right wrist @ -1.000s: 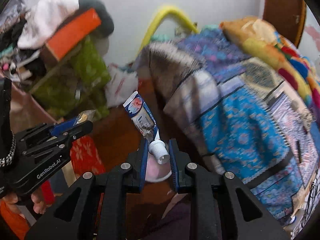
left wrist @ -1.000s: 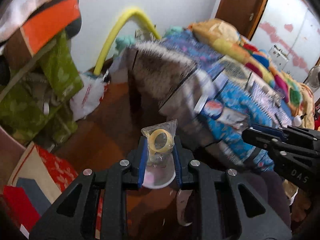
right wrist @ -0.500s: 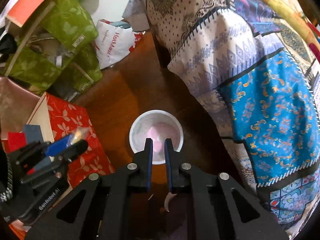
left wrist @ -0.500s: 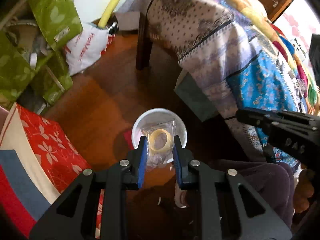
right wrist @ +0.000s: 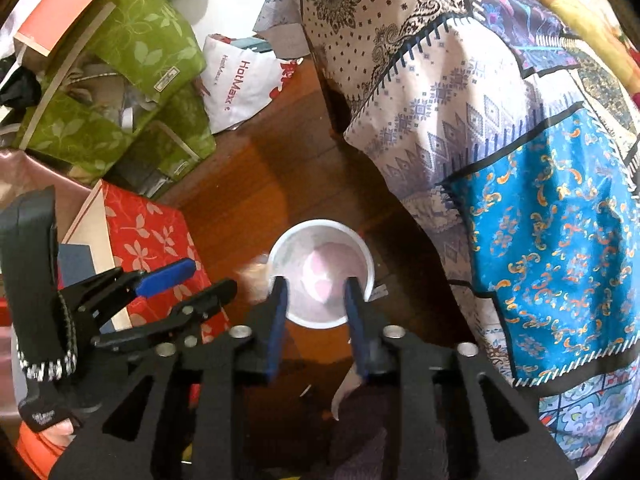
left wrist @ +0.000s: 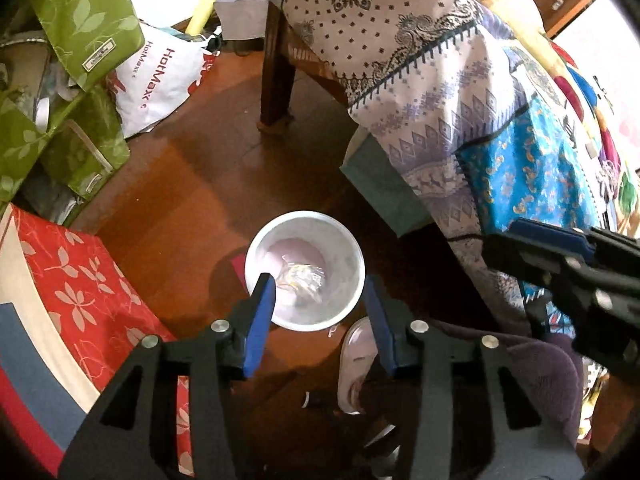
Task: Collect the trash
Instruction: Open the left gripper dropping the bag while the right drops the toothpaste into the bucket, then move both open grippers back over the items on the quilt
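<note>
Two tongs now empty: my left tongs (left wrist: 318, 290) stand apart above the white bin (left wrist: 352, 248), the clear packet (left wrist: 300, 276) released a moment ago, lying inside. My right tongs (right wrist: 314, 292) also apart. Both items binned; next, more trash.

Clear packet (left wrist: 301, 276) (yellow ring inside) lies in white bin (left wrist: 256, 252)

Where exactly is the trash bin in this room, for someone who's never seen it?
Find the bed draped in patterned cloth. On the brown wooden floor beside it stands a small round white bin, with a clear crumpled wrapper inside. It is the only open white container, unlike the green bags nearby.
</note>
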Action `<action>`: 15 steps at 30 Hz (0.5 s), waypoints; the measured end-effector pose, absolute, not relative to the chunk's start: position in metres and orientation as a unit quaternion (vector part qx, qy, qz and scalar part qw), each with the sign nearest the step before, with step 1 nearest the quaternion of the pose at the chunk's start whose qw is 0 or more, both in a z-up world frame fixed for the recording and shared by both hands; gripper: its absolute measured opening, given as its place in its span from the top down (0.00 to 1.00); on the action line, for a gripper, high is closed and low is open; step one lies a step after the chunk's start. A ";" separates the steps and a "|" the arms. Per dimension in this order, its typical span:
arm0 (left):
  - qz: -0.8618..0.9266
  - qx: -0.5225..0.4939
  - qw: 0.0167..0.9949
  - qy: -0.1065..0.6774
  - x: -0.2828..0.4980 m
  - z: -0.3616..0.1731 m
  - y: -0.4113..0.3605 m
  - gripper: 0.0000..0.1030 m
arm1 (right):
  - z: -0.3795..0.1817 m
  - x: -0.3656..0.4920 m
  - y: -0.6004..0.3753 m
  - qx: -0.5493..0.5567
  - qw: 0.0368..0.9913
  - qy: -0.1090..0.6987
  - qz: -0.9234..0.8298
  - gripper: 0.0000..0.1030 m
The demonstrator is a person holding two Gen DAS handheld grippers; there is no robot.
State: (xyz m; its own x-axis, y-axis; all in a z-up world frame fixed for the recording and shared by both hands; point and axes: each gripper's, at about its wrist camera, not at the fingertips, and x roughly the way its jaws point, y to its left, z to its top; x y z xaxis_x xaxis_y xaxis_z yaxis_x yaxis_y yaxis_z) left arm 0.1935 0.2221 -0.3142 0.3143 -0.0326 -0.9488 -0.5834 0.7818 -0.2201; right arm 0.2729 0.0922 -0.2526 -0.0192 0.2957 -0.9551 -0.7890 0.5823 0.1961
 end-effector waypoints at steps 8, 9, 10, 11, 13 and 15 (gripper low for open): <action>0.187 -0.268 0.777 0.539 0.186 -0.290 0.221 0.56 | -0.235 0.272 0.082 -0.200 0.683 0.571 0.409 0.61; 0.188 -0.265 0.779 0.536 0.186 -0.287 0.220 0.56 | -0.232 0.272 0.080 -0.198 0.686 0.568 0.409 0.61; 0.189 -0.262 0.782 0.533 0.184 -0.282 0.219 0.56 | -0.229 0.272 0.078 -0.195 0.690 0.565 0.409 0.61; 0.191 -0.260 0.786 0.528 0.183 -0.275 0.218 0.56 | -0.224 0.272 0.076 -0.192 0.693 0.561 0.409 0.61; 0.192 -0.256 0.794 0.516 0.180 -0.261 0.215 0.56 | -0.215 0.271 0.071 -0.184 0.700 0.554 0.411 0.61; 0.193 -0.253 0.802 0.505 0.179 -0.249 0.212 0.56 | -0.204 0.271 0.063 -0.177 0.710 0.542 0.413 0.61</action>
